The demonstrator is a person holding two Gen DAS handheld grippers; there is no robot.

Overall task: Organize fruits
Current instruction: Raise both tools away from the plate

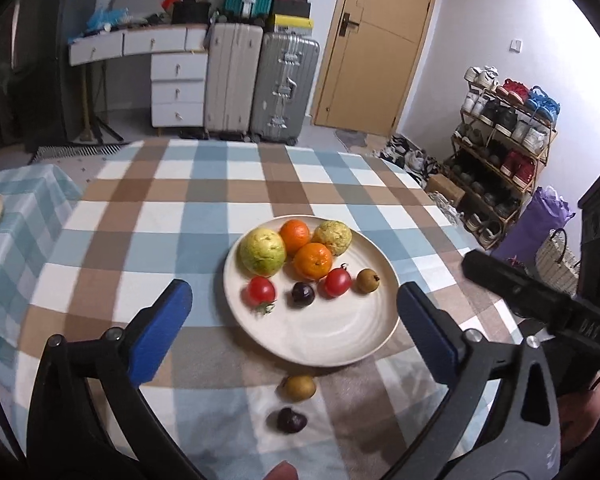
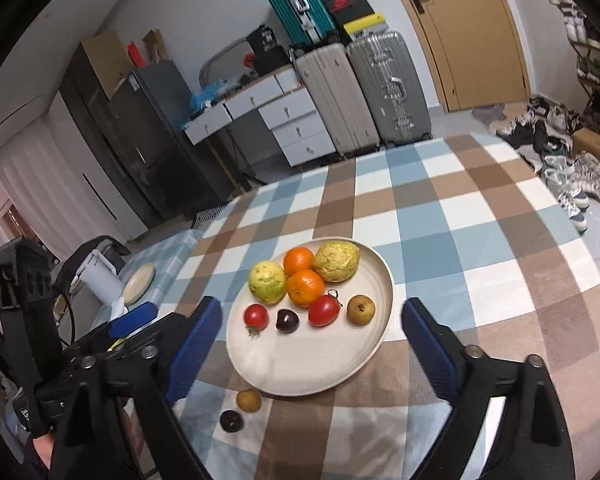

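A round cream plate [image 1: 320, 344] is sitting on the checked blue, brown and white tablecloth [image 1: 160, 208], toward the table's near edge. On the plate, two oranges [image 1: 313, 261] are lying between a green guava [image 1: 262, 251] at left and a knobbly yellow fruit [image 1: 333, 237] at right. In front of them a red tomato [image 1: 261, 290], a dark plum [image 1: 302, 293], a second red tomato [image 1: 337, 282] and a small brown pear [image 1: 367, 281] are lying in a row. Off the plate, by its near rim, a second brown pear [image 1: 299, 388] and a second dark plum [image 1: 291, 420] are lying on the cloth.

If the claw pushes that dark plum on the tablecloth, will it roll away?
Probably a little. The dark plum looks round and smooth, so a push could roll it. The soft checked tablecloth may slow it. Its glossy skin might slip between hard pads.
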